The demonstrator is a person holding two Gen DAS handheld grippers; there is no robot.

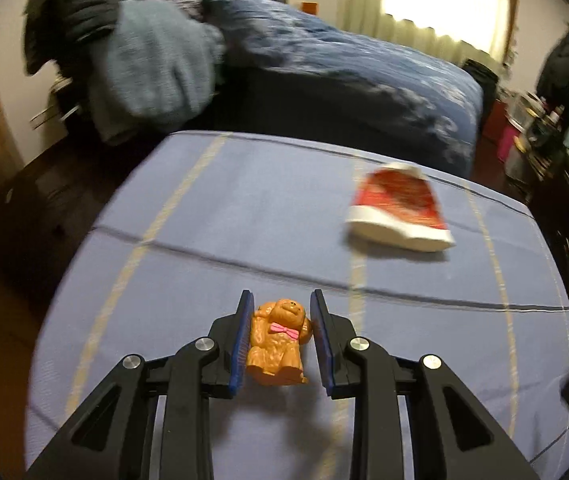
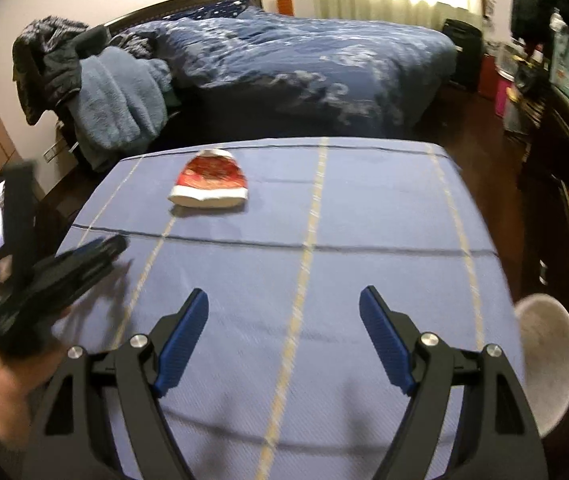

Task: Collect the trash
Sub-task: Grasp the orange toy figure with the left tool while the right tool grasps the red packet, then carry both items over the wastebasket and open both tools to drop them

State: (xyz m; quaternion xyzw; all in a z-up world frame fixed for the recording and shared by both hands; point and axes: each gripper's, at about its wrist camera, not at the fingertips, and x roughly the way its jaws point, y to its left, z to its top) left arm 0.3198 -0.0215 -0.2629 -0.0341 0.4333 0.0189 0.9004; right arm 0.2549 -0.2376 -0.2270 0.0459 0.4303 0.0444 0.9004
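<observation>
My left gripper point(image 1: 280, 300) is shut on a small orange toy dog with a pink bow point(image 1: 278, 340), held above the blue tablecloth point(image 1: 244, 220). A red and white Santa hat point(image 1: 398, 210) lies on the cloth ahead and to the right; it also shows in the right wrist view point(image 2: 210, 182) at the far left of the table. My right gripper point(image 2: 284, 300) is open and empty over the near middle of the table point(image 2: 364, 220). The left gripper point(image 2: 96, 250) shows blurred at the left edge of the right wrist view.
A bed with a dark blue duvet point(image 2: 304, 60) stands beyond the table. Clothes and a light blue blanket point(image 2: 120, 96) hang on a chair at the left. A white round bin or stool point(image 2: 548, 360) sits low at the right. Cluttered shelves point(image 2: 544, 80) line the right wall.
</observation>
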